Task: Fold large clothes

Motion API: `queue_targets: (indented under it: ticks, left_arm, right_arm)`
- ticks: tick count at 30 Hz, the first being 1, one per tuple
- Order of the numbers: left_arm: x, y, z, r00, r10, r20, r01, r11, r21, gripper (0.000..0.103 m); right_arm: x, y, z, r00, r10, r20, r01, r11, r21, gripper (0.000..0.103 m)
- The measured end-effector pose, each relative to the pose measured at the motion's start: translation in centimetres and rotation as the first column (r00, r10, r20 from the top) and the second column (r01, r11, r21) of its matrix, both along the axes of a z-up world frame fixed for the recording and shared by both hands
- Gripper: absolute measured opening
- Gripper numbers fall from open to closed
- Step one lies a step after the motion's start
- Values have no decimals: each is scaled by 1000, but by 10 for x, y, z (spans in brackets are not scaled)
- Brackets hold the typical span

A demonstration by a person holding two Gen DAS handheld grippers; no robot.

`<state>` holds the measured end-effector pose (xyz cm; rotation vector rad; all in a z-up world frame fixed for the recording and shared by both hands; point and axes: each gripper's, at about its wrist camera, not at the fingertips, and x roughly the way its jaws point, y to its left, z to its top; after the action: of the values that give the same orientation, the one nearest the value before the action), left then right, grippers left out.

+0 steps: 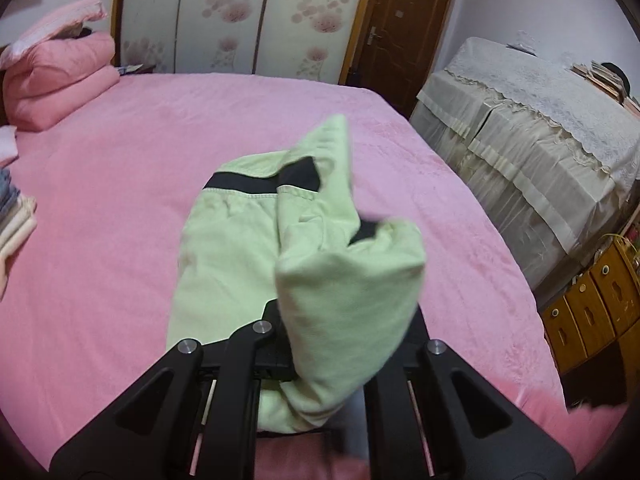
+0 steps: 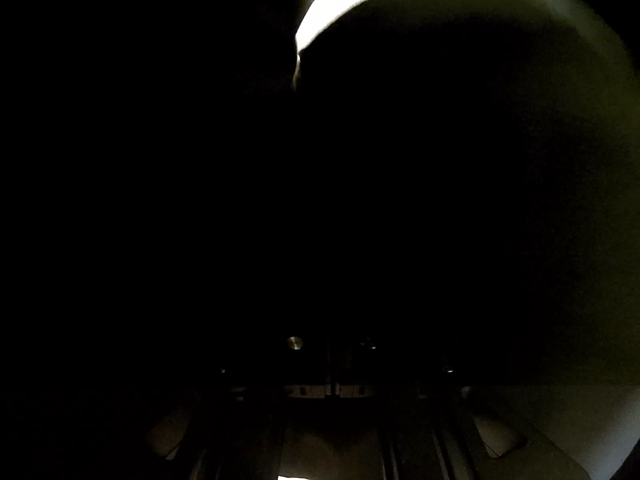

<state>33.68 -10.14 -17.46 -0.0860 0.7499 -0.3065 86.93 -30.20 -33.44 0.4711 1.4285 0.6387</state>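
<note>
My left gripper (image 1: pixel 320 344) clenched on the green garment (image 1: pixel 248 240), right gripper clenched under cloth, I'd lay it flat on the bed (image 1: pixel 120 160).

The bed (image 1: pixel 120 240) fills the middle of the left wrist view, with the garment (image 1: pixel 248 248) lying on it near the centre and rising up into the left gripper (image 1: pixel 320 352) at the near edge. Folded bedding (image 1: pixel 60 76) sits at the bed's far left corner, and a stack of clothes (image 1: pixel 16 216) at its left edge. Behind the bed stands a wardrobe (image 1: pixel 240 16), a door (image 1: pixel 400 32) to its right. A covered piece of furniture (image 1: pixel 532 152) stands right of the bed (drawers (image 1: pixel 592 312) nearer). Cloth covers the right wrist view.
</note>
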Motion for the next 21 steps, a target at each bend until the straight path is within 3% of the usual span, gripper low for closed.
queue_targets:
  ticks: [2,5,10,12,13,14,15,16,17,18,19,21]
  left_arm:
    - [0,-13,3,1000,-11,7,11,1000,14,6]
    - [0,-39,-5,1000,-29,-11,29,999,17,6]
    - [-6,-85,-42,993,-109,-54,114,989,92,8]
    - [-6,-101,-60,985,-135,-109,145,985,94,15]
    - [-2,-109,-75,968,-159,-192,174,982,66,18]
    - [-1,-111,-84,953,-174,-250,191,981,46,28]
    - [1,-115,-97,918,-202,-340,216,976,4,41]
    - [-1,-118,-109,873,-239,-424,238,970,-57,45]
    - [-2,-119,-115,848,-258,-462,248,965,-83,48]
    - [-7,-119,-121,823,-269,-500,254,962,-100,49]
    - [-14,-116,-122,812,-274,-515,259,960,-103,49]
    - [-22,-110,-118,814,-268,-516,254,962,-98,50]
  right_arm:
    - [14,-24,11,1000,-7,22,8,1000,-21,0]
    - [40,-87,36,989,-130,76,135,989,-57,4]
    - [58,-198,80,924,-335,185,344,939,-15,12]
    - [55,-235,90,908,-362,212,375,927,-22,14]
    - [52,-250,92,904,-372,213,386,922,-26,15]
    - [47,-264,92,899,-388,203,401,915,-30,22]
    - [38,-280,89,891,-417,180,428,904,-24,37]
    - [27,-293,87,883,-444,154,450,893,0,44]
    - [15,-308,82,871,-476,119,474,879,44,55]
    - [4,-315,80,864,-495,95,490,869,72,59]
    - [-6,-323,77,858,-508,75,501,861,89,60]
    - [-22,-331,69,856,-515,37,509,854,107,60]
